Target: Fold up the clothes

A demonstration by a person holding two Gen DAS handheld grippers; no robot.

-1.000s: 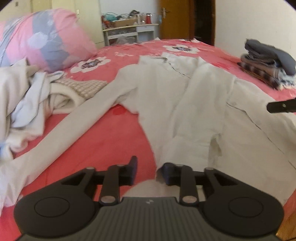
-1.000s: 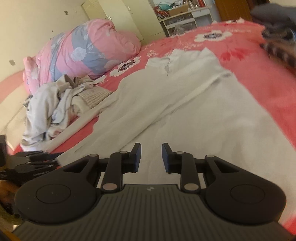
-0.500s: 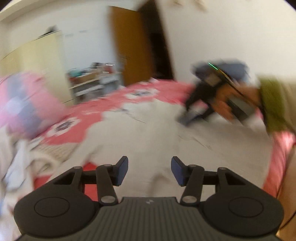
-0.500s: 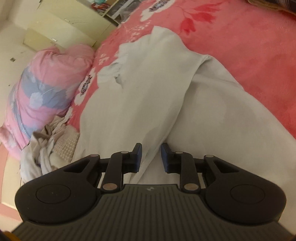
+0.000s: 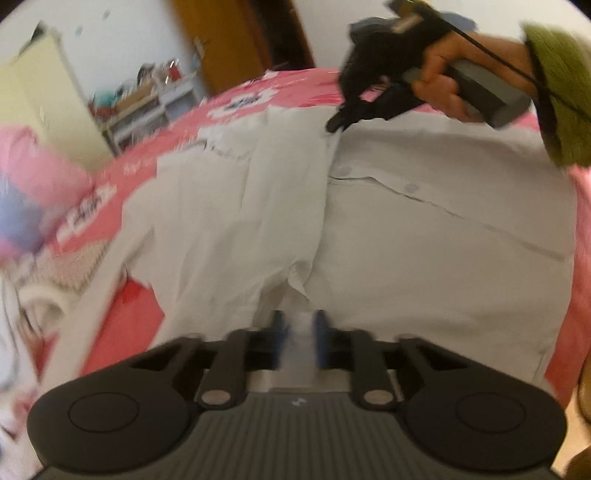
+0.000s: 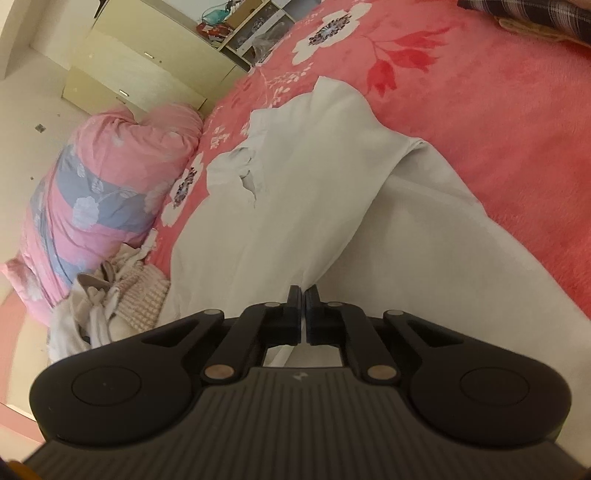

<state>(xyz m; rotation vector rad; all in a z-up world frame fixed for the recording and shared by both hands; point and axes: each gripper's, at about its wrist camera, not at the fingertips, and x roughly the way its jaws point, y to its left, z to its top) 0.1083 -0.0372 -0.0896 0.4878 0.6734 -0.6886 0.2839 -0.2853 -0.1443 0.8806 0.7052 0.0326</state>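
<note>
A white button shirt lies spread on the red flowered bedcover. In the left wrist view my left gripper is at the shirt's near hem. Its blurred jaws are closing with pale cloth between them and a gap still showing. My right gripper is shut on a raised fold of the shirt. The left wrist view also shows the right gripper at the top right, its tip on the shirt's far part, held by a hand in a green sleeve.
A pink and blue rolled quilt lies at the bed's left, with a heap of pale clothes beside it. Folded plaid clothes sit at the far right. A cream cabinet and cluttered shelf stand beyond the bed.
The right gripper swung over the shirt and its jaws closed on a fold. The left gripper rolled, moved along the hem, opened wider, then narrowed around the cloth.
</note>
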